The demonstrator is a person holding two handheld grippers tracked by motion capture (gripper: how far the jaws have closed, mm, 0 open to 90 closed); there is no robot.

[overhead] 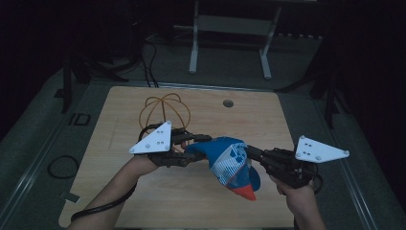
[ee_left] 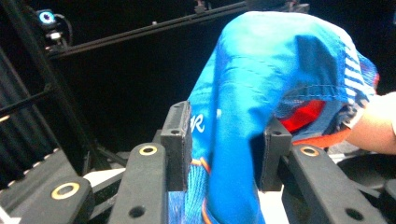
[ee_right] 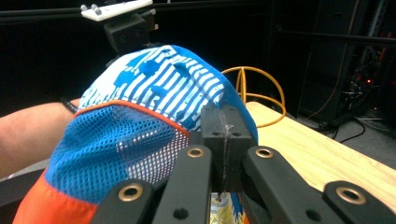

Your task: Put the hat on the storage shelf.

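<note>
A cap with blue cloth, a blue-and-white striped panel, blue mesh and an orange brim hangs above the wooden table between both grippers. My left gripper reaches it from the left. In the left gripper view its jaws stand apart, with the cap's blue cloth draped loosely between the pads. My right gripper comes from the right. In the right gripper view its jaws are pressed together on the edge of the cap, and the brim points down towards me.
An orange wire cage sits on the table behind the left gripper, with a round hole in the tabletop near the far edge. A white stand rises beyond the table. A black cable loop lies on the floor at the left.
</note>
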